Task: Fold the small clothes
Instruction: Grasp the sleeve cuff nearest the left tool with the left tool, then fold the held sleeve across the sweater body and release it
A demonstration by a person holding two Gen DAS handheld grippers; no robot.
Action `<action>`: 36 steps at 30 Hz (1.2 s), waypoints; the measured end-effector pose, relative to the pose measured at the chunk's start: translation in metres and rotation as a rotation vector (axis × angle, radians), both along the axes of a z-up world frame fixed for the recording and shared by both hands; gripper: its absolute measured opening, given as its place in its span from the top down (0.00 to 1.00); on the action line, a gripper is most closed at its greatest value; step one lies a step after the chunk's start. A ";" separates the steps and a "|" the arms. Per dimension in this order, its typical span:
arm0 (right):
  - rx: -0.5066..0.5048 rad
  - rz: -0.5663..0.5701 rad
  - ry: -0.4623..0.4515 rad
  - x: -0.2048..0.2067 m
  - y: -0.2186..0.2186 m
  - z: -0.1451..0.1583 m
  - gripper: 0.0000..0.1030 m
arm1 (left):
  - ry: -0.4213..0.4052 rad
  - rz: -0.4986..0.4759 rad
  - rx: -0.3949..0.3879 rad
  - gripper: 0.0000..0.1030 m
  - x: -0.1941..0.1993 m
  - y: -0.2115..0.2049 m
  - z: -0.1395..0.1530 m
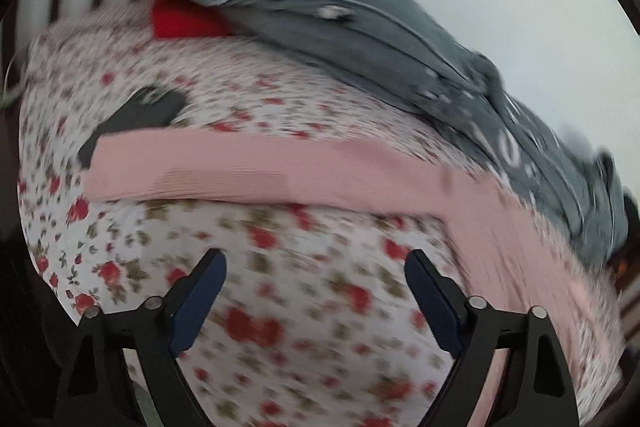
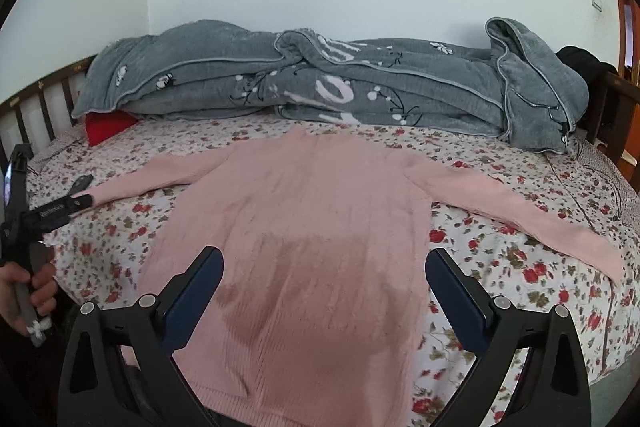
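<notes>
2 grippers, left [image 1: 316, 303] and right [image 2: 324, 303], are hovering released over the sweater [image 2: 304, 227] lying flat on the bed [image 2: 500, 259], and a shallow pinch at the sleeve [image 1: 248, 171] is risking dragging the sheet.

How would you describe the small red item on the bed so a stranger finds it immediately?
Start at the long grey patterned blanket along the far side of the floral-sheeted bed. Under its left end, a plain bright red cloth peeks out, the only solid red there.
</notes>
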State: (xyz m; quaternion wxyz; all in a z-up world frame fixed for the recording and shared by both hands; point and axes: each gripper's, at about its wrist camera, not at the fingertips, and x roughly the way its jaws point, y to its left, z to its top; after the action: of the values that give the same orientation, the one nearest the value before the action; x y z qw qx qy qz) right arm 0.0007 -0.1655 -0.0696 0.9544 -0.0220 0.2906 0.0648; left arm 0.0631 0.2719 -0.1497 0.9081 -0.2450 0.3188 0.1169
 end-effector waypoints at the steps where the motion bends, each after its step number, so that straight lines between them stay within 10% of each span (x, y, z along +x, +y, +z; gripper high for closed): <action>1: -0.005 0.000 0.005 0.005 0.002 -0.002 0.03 | -0.004 0.027 -0.036 0.19 0.001 0.015 -0.006; 8: 0.021 0.039 0.032 0.032 0.020 -0.013 0.03 | 0.024 0.067 -0.158 0.51 0.016 0.065 -0.041; 16: 0.047 0.045 0.062 0.057 0.034 -0.023 0.03 | -0.039 0.125 -0.298 0.51 0.020 0.106 -0.049; 23: 0.077 0.031 0.103 0.074 0.027 -0.037 0.03 | 0.048 0.147 -0.210 0.91 0.037 0.104 -0.043; 36: 0.062 -0.052 0.062 0.090 -0.045 -0.028 0.03 | -0.006 0.036 0.108 0.93 0.090 0.016 0.068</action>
State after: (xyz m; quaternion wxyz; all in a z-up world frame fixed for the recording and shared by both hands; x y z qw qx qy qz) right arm 0.0905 -0.2103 -0.0974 0.9465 0.0173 0.3183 0.0497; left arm 0.1533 0.2882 -0.0817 0.9186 -0.2019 0.3051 0.1497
